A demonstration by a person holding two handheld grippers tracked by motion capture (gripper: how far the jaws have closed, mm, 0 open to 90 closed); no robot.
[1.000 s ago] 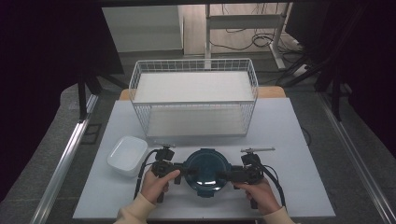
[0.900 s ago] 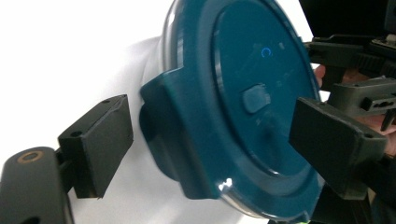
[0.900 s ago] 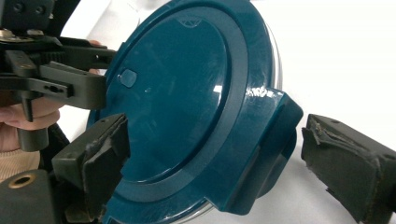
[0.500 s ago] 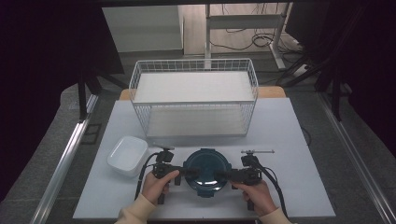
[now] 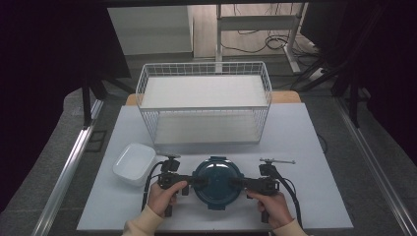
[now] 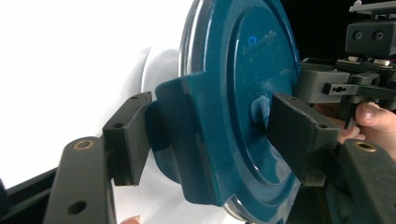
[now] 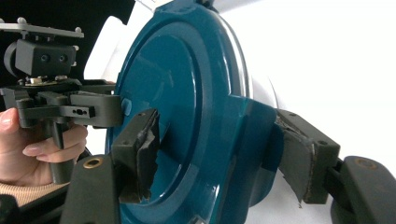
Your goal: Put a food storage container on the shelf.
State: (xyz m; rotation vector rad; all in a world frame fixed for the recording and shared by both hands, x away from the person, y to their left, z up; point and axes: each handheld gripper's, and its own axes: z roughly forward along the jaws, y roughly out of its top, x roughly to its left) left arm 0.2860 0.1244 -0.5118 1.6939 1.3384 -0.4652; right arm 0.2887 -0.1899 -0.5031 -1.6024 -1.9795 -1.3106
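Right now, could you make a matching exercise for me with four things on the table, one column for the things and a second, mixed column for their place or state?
Things:
1. round teal lid
2. white wire basket
3. white dish
4. left gripper

Place or state:
A. stands at the far middle of the table, nothing in it
B. lies at the near left, beside the left hand
C. lies at the near middle, between the two grippers
D. its jaws, which have just been closing, sit on either side of a side clip of the lid

Pairs: 1-C, 2-A, 3-B, 4-D
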